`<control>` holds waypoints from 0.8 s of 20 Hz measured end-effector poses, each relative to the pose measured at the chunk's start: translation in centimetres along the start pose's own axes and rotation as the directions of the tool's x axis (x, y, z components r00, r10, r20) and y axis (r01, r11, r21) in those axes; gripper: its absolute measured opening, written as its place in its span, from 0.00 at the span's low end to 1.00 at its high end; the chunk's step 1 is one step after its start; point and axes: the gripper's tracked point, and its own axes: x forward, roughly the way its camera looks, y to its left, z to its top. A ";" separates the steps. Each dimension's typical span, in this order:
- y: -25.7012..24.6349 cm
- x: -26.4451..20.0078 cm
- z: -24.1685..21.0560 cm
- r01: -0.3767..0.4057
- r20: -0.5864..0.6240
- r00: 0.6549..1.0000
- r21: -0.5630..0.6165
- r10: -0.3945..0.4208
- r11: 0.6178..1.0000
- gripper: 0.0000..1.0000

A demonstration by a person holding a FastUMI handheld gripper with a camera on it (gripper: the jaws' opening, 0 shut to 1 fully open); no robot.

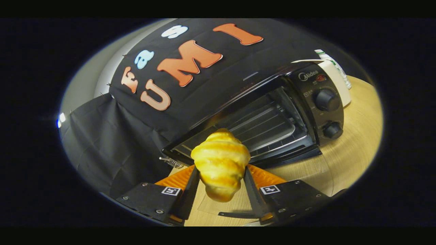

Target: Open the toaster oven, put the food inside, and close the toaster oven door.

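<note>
A golden croissant (220, 163) stands upright between my two fingers, and my gripper (220, 172) is shut on it, held above the wooden table. Just beyond it stands the black toaster oven (272, 119) with its door (204, 200) folded down flat toward me, seen under the croissant. The oven's cavity is open and a wire rack (262, 127) shows inside with nothing on it. Two round knobs (326, 99) sit on the oven's right-hand panel. The croissant's tip overlaps the oven's lower front opening.
The oven stands on a light wooden table (354, 149). A white box-like thing (337, 80) and a plastic bottle (335, 66) stand behind the oven's right side. Black cloth (112, 143) hangs behind and to the left of the oven.
</note>
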 end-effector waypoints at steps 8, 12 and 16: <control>-2.3 4.7 2.8 0.125 0.015 0.992 -0.082 -0.124 0.989 0.70; -2.8 6.1 2.8 0.175 0.002 0.984 -0.151 -0.176 0.973 0.70; -4.1 5.8 2.9 0.267 0.029 0.963 -0.261 -0.269 0.928 0.70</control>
